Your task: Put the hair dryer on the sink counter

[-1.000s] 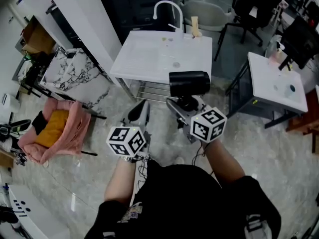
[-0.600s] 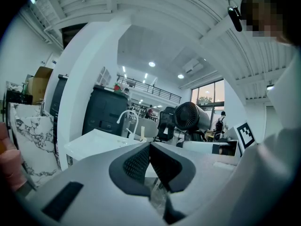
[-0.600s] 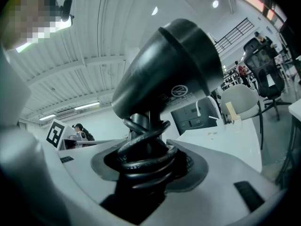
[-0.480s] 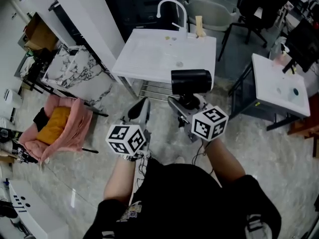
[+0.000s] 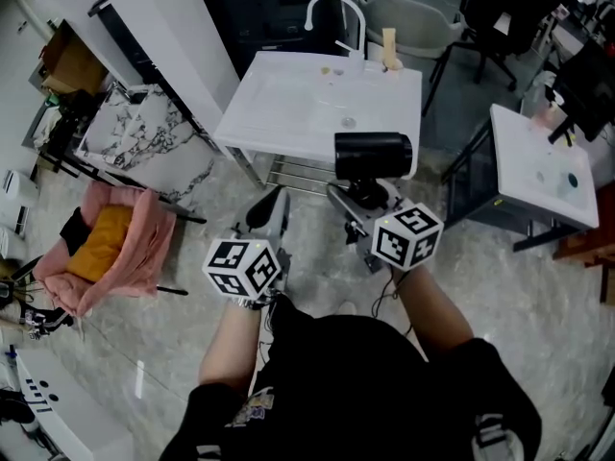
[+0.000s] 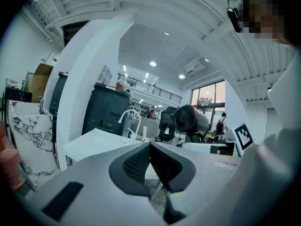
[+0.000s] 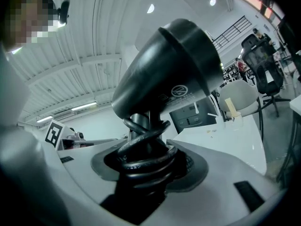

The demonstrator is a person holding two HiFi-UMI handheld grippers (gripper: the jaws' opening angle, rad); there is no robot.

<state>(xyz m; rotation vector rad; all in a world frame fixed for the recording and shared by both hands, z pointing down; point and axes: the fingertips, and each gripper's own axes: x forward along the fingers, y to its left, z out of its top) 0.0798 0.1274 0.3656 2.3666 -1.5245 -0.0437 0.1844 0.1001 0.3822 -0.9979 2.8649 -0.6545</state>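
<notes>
Edging closer to the sink counter [image 5: 288, 104], the hair dryer [image 5: 373, 155] apparently overlaps it.

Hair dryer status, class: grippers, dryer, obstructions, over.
Left gripper shut, empty. Right gripper shut on hair dryer, cord-wrapped handle. Dryer airborne, not yet on sink counter. No obstruction seen.

Lighting: we log bright, even indoor light from ceiling lamps [image 6: 153, 64] overhead and a far window [image 6: 207, 95] at right.
Glare: we find the white sink counter [image 5: 288, 104] nearly washed out.
Distortion: we note strong fisheye bending and dark corners in both gripper views.
Focus: we see a soft near foreground, and the hair dryer [image 7: 164, 74] dark against the pale ceiling.
</notes>
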